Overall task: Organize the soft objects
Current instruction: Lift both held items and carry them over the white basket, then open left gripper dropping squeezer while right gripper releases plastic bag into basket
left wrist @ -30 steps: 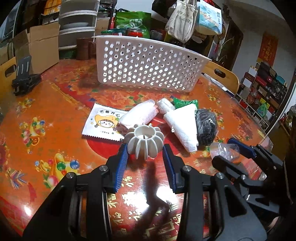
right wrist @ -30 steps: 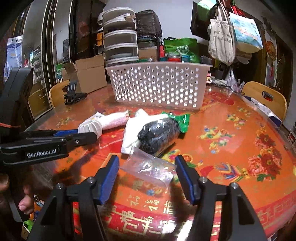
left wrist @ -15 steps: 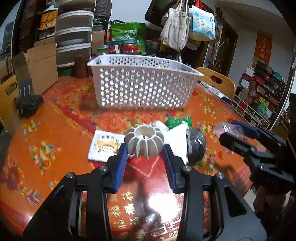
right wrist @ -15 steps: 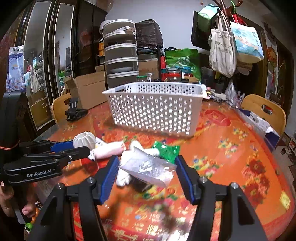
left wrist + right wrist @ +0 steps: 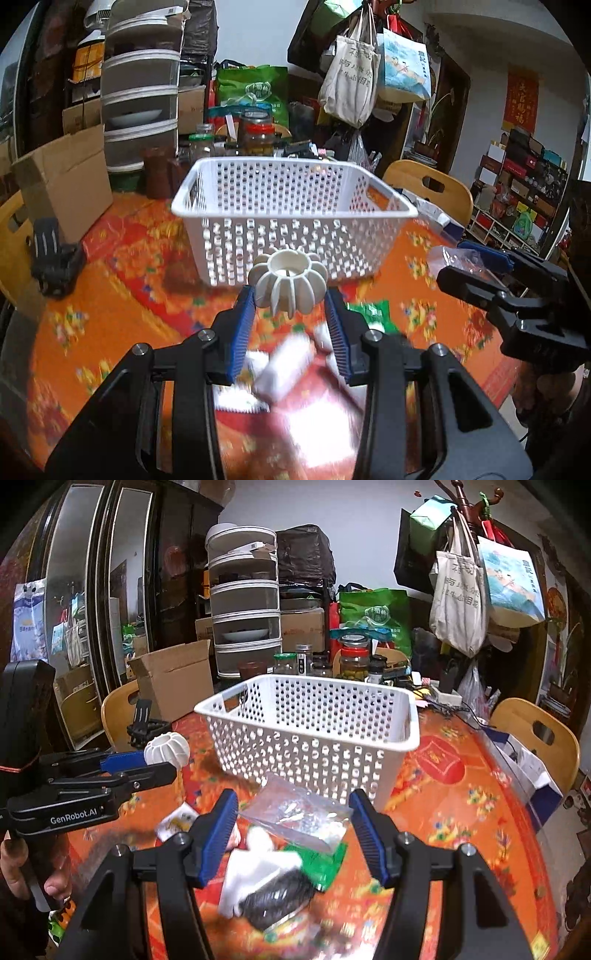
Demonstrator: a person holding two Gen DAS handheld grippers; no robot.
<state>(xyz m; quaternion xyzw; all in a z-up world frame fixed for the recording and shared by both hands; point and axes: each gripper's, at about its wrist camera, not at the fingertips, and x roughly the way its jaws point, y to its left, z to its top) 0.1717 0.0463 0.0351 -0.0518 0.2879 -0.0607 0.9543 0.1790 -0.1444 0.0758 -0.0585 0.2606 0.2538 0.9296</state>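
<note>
My left gripper [image 5: 290, 299] is shut on a white ribbed ball [image 5: 289, 282] and holds it in the air before the white perforated basket [image 5: 291, 218]. It also shows in the right wrist view [image 5: 167, 748]. My right gripper [image 5: 293, 818] is shut on a clear plastic bag [image 5: 295, 816], raised above the table near the basket [image 5: 314, 731]. The bag also shows in the left wrist view [image 5: 456, 258]. Below lie a white roll [image 5: 282, 369], a white cloth [image 5: 255, 871], a black mesh item [image 5: 279, 895], a green packet [image 5: 325, 860].
The orange patterned table [image 5: 110, 314] holds a black phone stand [image 5: 51, 254] at the left. A cardboard box [image 5: 62, 184], jars [image 5: 354, 661] and stacked drawers [image 5: 243, 613] stand behind the basket. Wooden chairs [image 5: 535, 734] ring the table.
Both grippers have risen and moved toward the basket, carrying the ribbed ball and the plastic bag up from the table. The other soft items stay on the table.
</note>
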